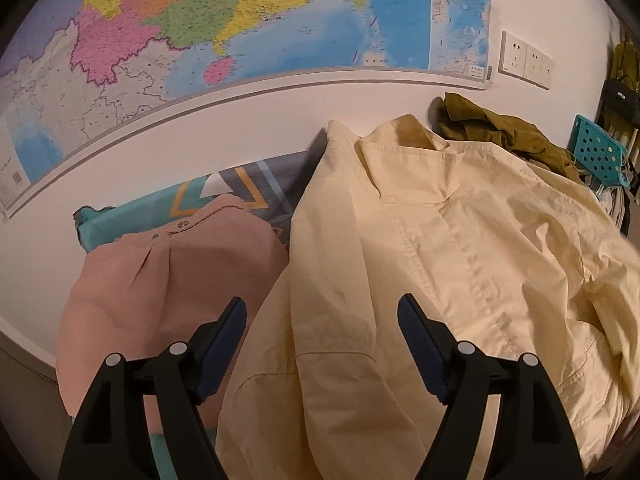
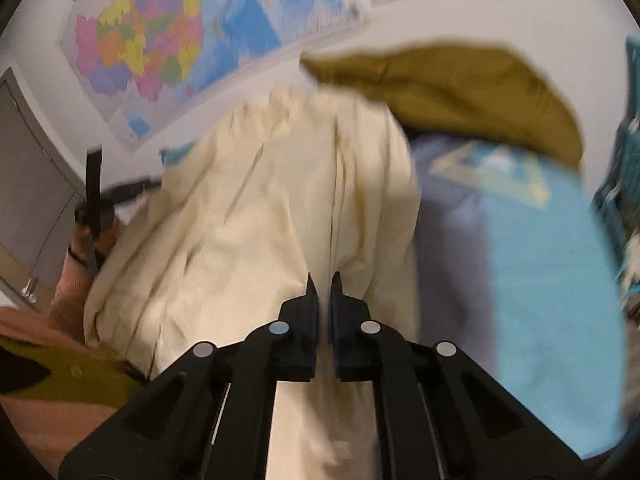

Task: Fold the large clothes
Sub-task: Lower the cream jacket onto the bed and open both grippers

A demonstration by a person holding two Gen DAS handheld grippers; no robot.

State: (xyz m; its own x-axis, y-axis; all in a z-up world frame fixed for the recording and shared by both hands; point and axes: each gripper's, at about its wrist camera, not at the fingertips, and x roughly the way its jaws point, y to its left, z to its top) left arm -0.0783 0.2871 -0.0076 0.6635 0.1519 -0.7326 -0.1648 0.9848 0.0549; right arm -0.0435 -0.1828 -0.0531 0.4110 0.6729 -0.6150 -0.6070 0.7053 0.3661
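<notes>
The cream shirt (image 1: 420, 264) is lying collar-up across the patterned bedcover (image 1: 240, 196), between a pink garment (image 1: 168, 280) on one side and an olive garment (image 1: 500, 132) bunched against the wall under the map (image 1: 200, 20). The left gripper (image 1: 320, 316) is hanging over the shirt's near side with its jaws standing wide apart and nothing between them. The right gripper (image 2: 324, 286) is sitting over a bunched part of the same cream cloth with its jaws drawn together; the picture is blurred, and whether a thin pinch of cloth is caught between the tips cannot be told. Judging by the loose, rumpled far side of the shirt, the work is sitting at an early step: laying the shirt flat and taking hold of its edges before the first fold. The next move is likely calling for the left gripper to be settling onto the near side seam or sleeve and closing there, so both tools can be drawing the cloth taut.
</notes>
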